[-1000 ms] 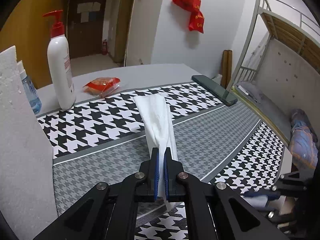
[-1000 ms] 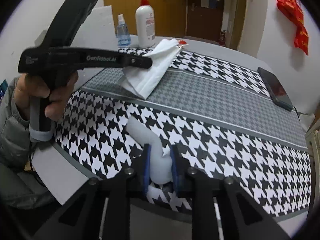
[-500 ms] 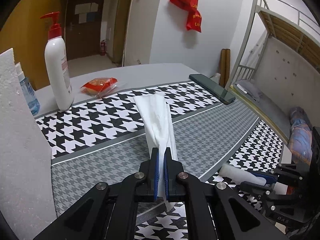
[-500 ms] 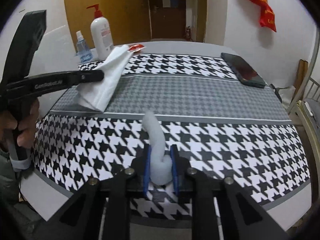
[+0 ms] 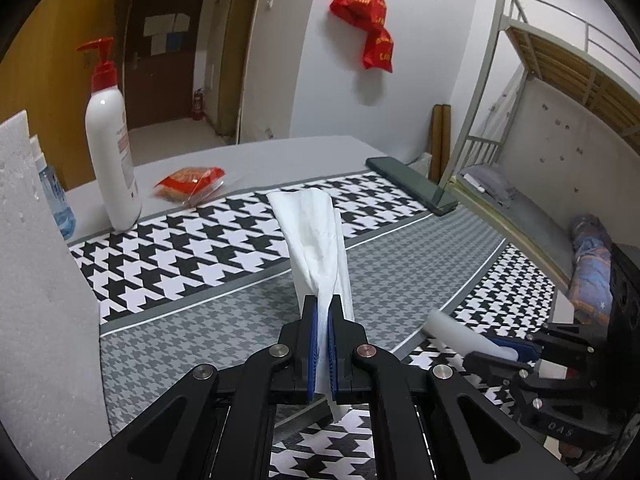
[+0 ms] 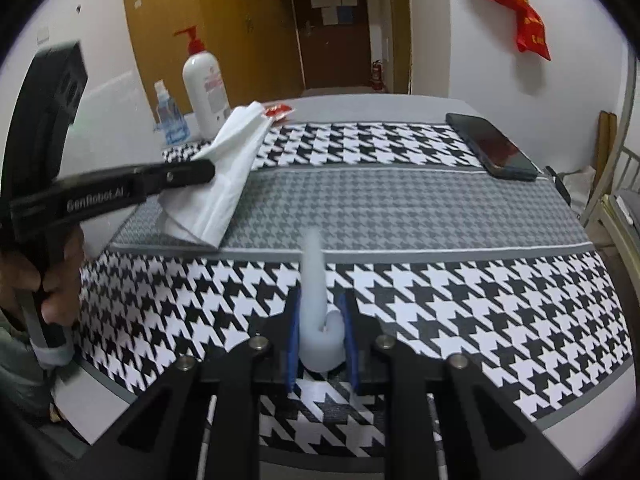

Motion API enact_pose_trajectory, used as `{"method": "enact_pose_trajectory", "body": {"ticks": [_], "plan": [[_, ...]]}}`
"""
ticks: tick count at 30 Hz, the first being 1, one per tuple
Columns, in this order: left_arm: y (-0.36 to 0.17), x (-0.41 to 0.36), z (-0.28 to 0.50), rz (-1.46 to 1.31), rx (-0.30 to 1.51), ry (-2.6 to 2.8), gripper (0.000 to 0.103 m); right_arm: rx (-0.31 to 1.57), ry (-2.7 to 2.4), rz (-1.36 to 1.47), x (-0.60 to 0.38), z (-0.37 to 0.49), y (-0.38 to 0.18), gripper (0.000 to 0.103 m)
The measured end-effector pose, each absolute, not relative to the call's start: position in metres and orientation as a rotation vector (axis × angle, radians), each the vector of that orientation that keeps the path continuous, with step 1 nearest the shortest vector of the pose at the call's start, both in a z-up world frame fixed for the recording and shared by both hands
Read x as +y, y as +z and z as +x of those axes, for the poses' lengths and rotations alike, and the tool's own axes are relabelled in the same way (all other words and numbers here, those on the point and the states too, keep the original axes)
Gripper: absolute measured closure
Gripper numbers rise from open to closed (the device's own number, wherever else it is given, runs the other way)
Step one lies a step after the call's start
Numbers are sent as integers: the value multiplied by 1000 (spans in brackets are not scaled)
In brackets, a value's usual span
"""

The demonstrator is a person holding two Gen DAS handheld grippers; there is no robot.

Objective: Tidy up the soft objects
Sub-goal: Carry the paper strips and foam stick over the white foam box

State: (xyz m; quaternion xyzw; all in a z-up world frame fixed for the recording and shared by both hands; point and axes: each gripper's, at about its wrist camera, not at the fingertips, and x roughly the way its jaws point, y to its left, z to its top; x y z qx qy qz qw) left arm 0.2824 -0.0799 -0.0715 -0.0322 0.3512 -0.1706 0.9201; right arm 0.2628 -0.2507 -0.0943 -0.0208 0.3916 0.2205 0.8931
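Observation:
My left gripper [image 5: 323, 312] is shut on a white folded tissue [image 5: 316, 236] and holds it lifted above the houndstooth mat [image 5: 180, 252]. The tissue [image 6: 228, 184] and left gripper [image 6: 208, 171] also show in the right wrist view at left. My right gripper [image 6: 320, 308] is shut on a white foam strip [image 6: 314, 280], curled at its near end, held above the mat's front band [image 6: 460, 300]. The strip [image 5: 460, 336] and right gripper [image 5: 516, 350] show at lower right in the left wrist view.
A pump bottle [image 5: 112, 152], a small blue bottle [image 5: 56, 196] and a white foam board [image 5: 36, 280] stand at the left. A red snack packet [image 5: 188, 180] lies behind the mat. A black phone [image 6: 492, 146] lies at the far right. A bunk bed [image 5: 560, 120] stands beyond.
My right gripper has lifted the foam strip off the mat and swung towards the middle, level with the table. My left gripper has stayed nearly still with the tissue.

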Motion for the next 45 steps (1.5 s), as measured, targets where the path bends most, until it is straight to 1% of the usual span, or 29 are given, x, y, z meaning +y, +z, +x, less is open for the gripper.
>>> {"method": "enact_pose_trajectory", "body": {"ticks": [9, 19, 33, 45], "plan": [[-59, -81, 265, -61, 677, -386, 99, 761, 394, 29, -259, 262, -79, 80], [-39, -84, 241, 24, 611, -365, 99, 691, 357, 84, -259, 249, -62, 80], [-14, -77, 204, 51, 543, -361, 99, 616, 355, 89, -252, 220, -39, 80], [10, -50, 176, 51, 470, -256, 99, 555, 407, 52, -229, 207, -11, 80]]}}
